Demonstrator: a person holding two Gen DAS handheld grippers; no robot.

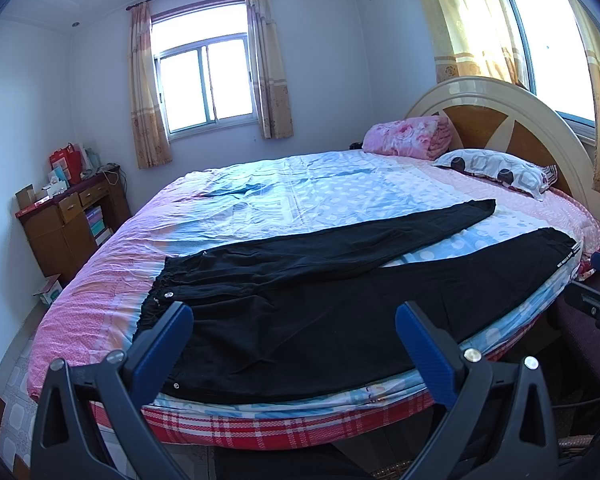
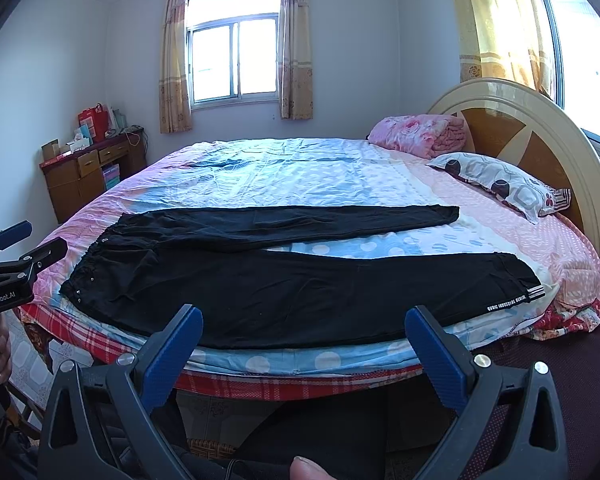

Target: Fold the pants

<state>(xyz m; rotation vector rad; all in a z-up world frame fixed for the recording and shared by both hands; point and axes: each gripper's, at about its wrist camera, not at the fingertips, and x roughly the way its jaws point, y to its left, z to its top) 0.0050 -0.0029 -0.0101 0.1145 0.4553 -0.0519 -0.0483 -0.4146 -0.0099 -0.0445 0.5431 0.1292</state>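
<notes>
Black pants [image 1: 320,304] lie flat on the bed, waistband at the left, both legs spread apart toward the headboard at the right. The near leg's cuff [image 2: 516,296] carries white lettering and stripes. My left gripper [image 1: 294,314] is open above the near edge of the bed, over the hip part of the pants, holding nothing. My right gripper [image 2: 304,320] is open too, in front of the near leg [image 2: 300,300]. The left gripper [image 2: 20,248] also shows at the left edge of the right wrist view, a hand on its handle.
The bed [image 1: 260,192] has a pink and blue sheet. A folded pink blanket [image 1: 408,136] and a patterned pillow [image 1: 496,170] lie by the round headboard [image 1: 512,120]. A wooden cabinet [image 1: 68,220] with boxes stands at the far left wall. Tiled floor runs beside the bed.
</notes>
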